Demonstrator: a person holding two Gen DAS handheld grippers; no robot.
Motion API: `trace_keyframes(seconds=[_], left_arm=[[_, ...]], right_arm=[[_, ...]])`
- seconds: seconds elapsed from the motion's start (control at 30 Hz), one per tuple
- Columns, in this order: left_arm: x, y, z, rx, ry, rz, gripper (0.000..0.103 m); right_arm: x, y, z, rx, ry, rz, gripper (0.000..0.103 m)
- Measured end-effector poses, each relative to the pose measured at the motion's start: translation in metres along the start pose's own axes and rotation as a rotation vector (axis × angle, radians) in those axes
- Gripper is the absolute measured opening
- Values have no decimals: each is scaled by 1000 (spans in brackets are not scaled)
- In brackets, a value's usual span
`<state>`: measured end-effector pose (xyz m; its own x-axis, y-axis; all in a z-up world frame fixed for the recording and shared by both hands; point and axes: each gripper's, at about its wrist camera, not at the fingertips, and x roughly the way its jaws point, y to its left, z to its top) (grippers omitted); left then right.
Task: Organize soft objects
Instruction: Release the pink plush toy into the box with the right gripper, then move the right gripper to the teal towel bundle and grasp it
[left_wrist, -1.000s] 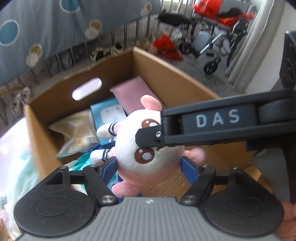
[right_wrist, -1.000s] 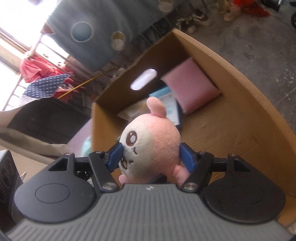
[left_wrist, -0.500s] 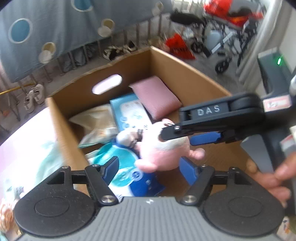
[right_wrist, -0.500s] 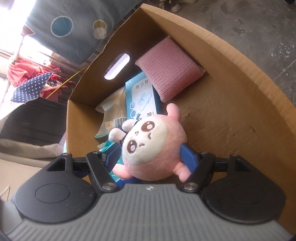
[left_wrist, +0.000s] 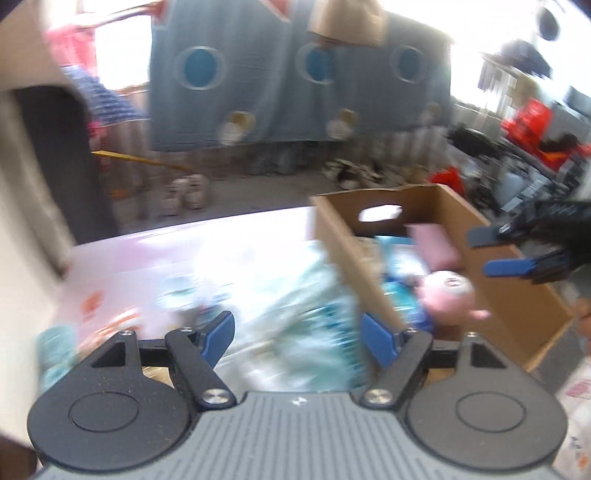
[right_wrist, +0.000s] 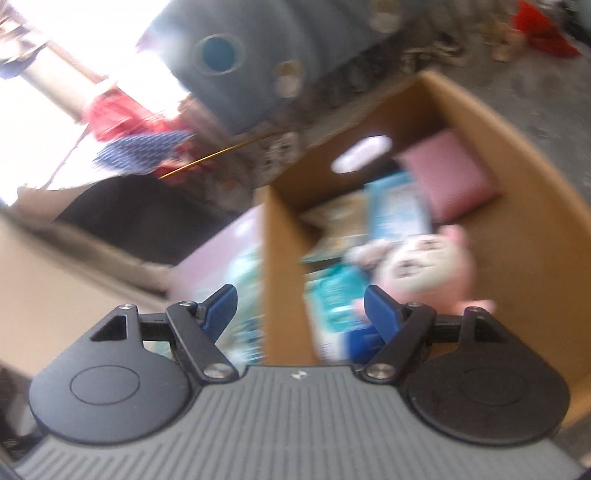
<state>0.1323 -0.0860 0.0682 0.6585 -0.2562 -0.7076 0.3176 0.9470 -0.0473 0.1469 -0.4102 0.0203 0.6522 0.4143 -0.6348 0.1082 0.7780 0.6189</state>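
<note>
The pink and white plush toy (left_wrist: 448, 295) lies inside the open cardboard box (left_wrist: 354, 258), on blue packets; it also shows in the right wrist view (right_wrist: 432, 262). A pink cushion (right_wrist: 450, 173) sits at the box's far end. My left gripper (left_wrist: 297, 334) is open and empty, over the pale table left of the box. My right gripper (right_wrist: 301, 308) is open and empty, above the box's near left wall (right_wrist: 282, 277); it shows in the left wrist view (left_wrist: 502, 251) over the box's right side. Both views are motion-blurred.
Blurred light-blue and teal soft packs (left_wrist: 314, 314) lie on the pale pink table (left_wrist: 184, 254) left of the box. A blue spotted cloth (left_wrist: 295, 74) hangs behind. Shoes and clutter sit on the grey floor beyond.
My right gripper has let go of the plush toy, which now lies in the box. Both grippers have pulled back and swung left, away from the box.
</note>
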Motion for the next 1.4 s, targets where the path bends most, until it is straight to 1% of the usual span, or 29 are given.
trace_keyframes(seconds=[0.1,0.27,0.37,0.47,0.6,0.7,0.77,0.87,0.97,1.07,1.1,1.17,1.2,1.27,1.3,1.33,1.4], left_arm=[[-15,38,-21,-54,-25,95,77],[-30,100,-62,-117,-60,277,77],[-34,134,-87,-116,-77,368,77],[-26,153,-103,-81,-81,417,77],[-9,177,-120,-27,-79,446,77],[12,193,-128,6,-62,443,76],[27,202,-131,29,-45,429,76],[54,214,-134,50,-4,421,76],[76,225,-135,72,33,428,72],[91,232,-137,90,58,430,71],[95,235,-137,89,69,433,69],[102,240,-138,74,99,434,54],[104,243,-139,60,112,425,49],[106,247,-142,27,121,412,27],[104,249,-143,16,117,416,23],[102,250,-145,11,109,421,17],[96,250,-147,-5,96,418,13]], right_arm=[[18,40,-9,-60,59,70,77],[68,107,-35,-146,187,179,77],[109,146,-55,-161,282,241,77],[160,183,-79,-158,386,286,77],[232,224,-112,-136,511,305,77],[285,246,-132,-138,559,277,75],[315,257,-145,-137,581,250,71],[354,269,-156,-142,603,211,66],[384,273,-163,-145,616,169,63],[405,272,-170,-142,628,145,62],[412,271,-172,-141,630,139,61],[419,269,-174,-134,634,131,61],[421,267,-175,-127,635,131,61],[425,264,-178,-118,640,128,60],[426,263,-179,-111,640,133,60],[428,262,-179,-103,641,144,60],[429,262,-180,-97,640,151,60]])
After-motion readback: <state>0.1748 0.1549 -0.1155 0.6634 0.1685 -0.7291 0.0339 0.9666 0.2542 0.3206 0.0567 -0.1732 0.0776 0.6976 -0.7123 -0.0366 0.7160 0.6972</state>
